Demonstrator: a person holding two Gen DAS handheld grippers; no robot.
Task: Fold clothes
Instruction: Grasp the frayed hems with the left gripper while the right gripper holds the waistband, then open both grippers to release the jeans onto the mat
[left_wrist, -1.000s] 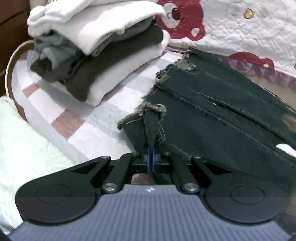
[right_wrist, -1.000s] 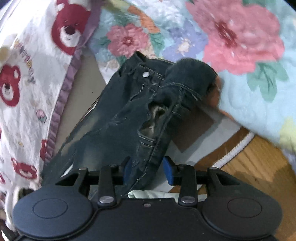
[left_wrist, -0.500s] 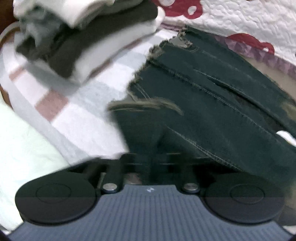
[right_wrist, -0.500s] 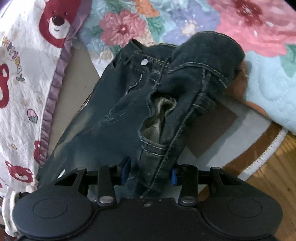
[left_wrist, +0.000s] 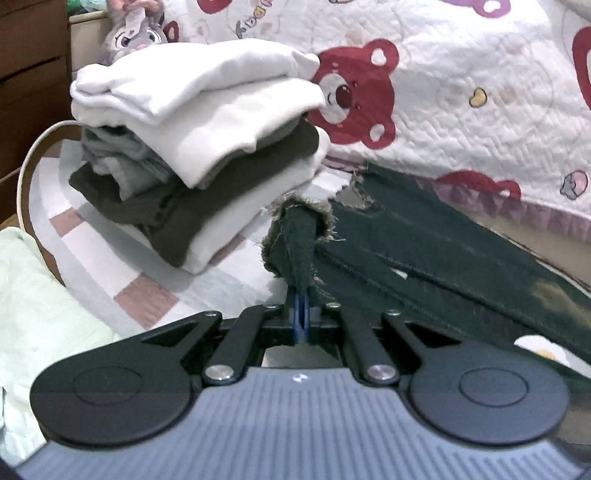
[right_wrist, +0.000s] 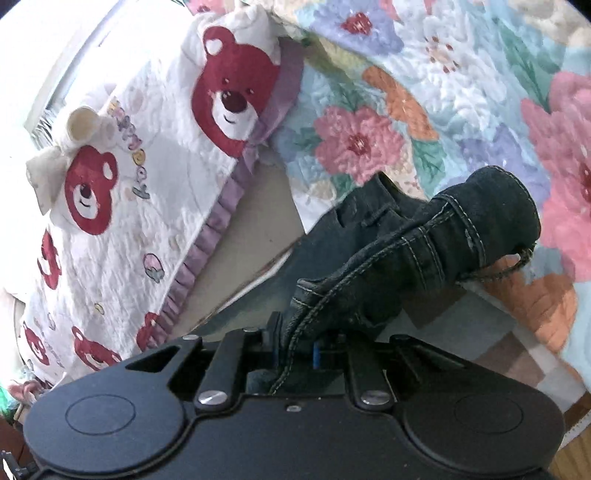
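— Two ends of one pair of jeans (left_wrist: 443, 254), each in its own grip. The left gripper (left_wrist: 302, 314) has its fingers pinched tight together on the frayed hem (left_wrist: 301, 225) of a leg; the cloth rises from them toward twelve o'clock.

— And the right?

— The right gripper (right_wrist: 295, 350) has its fingers drawn narrow around a thick bunch of the waistband (right_wrist: 424, 258), which stands out of them toward one o'clock in the right wrist view. The pads look to be pressing on the denim.

— Which way does the long axis run?

— In the left wrist view the legs stretch from the hem out toward three o'clock, lying flat on the bedding just below the bear-print quilt (left_wrist: 461, 92). So hem and waist are the two ends of that line, and each hand already has the end nearer to it.

— Then the fold?

— I'd judge it turns on bringing one end over the other along that axis. The folded pile (left_wrist: 199, 147) sits at about ten o'clock from the left fingers, near the hem, so a swing that way could catch it.
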